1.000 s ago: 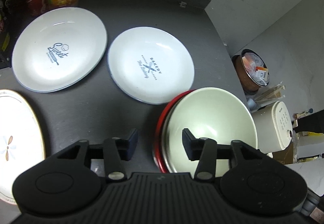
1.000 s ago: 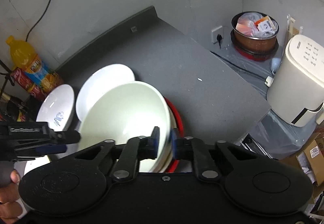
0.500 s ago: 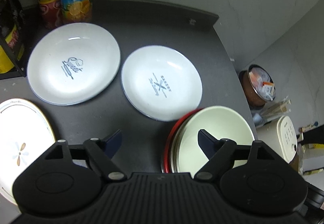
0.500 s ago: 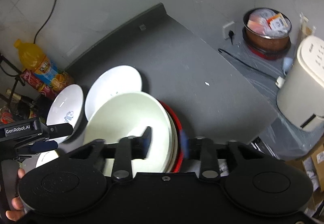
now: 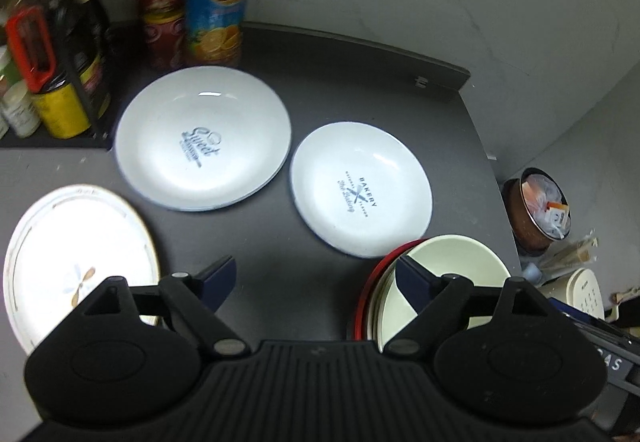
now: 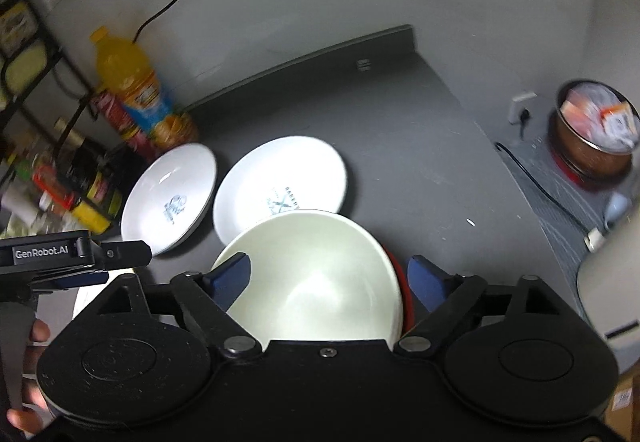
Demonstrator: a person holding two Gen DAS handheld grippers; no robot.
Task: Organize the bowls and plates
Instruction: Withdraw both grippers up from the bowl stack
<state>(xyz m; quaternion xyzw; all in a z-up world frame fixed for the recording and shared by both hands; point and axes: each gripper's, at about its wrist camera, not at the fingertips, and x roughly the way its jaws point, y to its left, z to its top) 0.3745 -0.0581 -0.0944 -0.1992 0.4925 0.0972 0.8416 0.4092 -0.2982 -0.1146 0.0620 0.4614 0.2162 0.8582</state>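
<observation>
Both grippers stand spread and empty: the right gripper (image 6: 328, 278), clamped on the rim of the cream ceramic bowl (image 6: 320, 278) a second ago, has let go and lifted, and the left gripper (image 5: 316, 278) has widened too. The bowl now rests nested on the red-rimmed stack (image 5: 374, 290) at the near right of the dark countertop (image 5: 360, 82), so that placement looks done. Two white printed plates (image 5: 204, 138) (image 5: 360, 190) and a gold-rimmed plate (image 5: 76, 254) to the left remain unstacked.

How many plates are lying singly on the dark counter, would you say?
3: the Sweet plate near the bottles, the Bakery plate to its right, and the gold-rimmed plate at left. The stack may hide more.
</observation>
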